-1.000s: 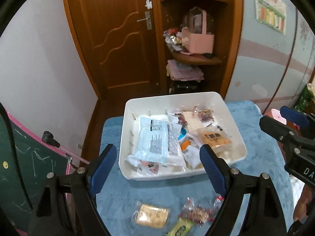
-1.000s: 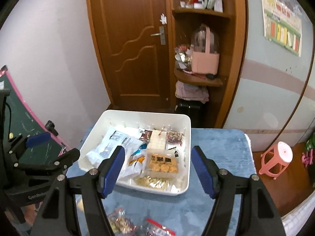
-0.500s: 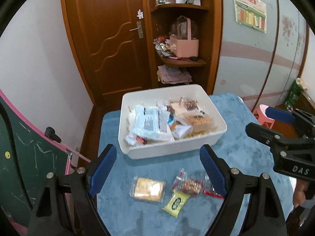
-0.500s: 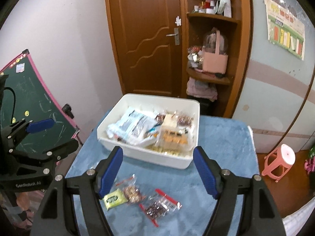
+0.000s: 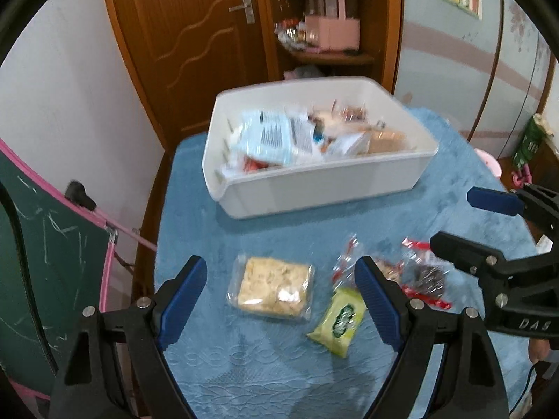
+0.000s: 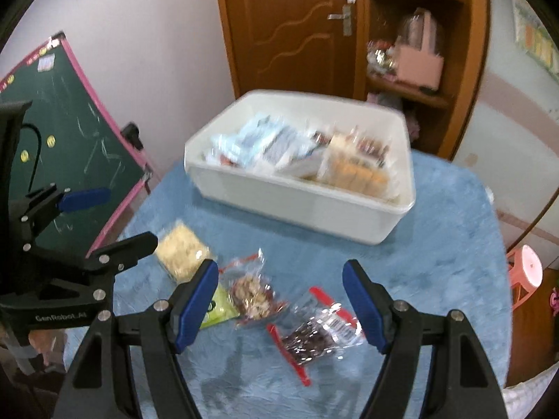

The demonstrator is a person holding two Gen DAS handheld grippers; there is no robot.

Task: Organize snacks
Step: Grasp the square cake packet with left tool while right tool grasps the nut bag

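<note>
A white bin holds several snack packets at the back of a blue table. Loose snacks lie in front of it: a clear pack of pale crackers, a green packet, a clear nut bag and a red-edged bag of dark snacks. My left gripper is open and empty above the cracker pack. My right gripper is open and empty above the nut bag and the dark-snack bag.
The blue cloth-covered table ends at a green chalkboard on the left. A wooden door and a shelf with a pink basket stand behind. A pink stool stands at the right.
Both grippers have pulled back from over the bin and dropped toward the loose snacks at the front of the table. Both stay open and empty.
</note>
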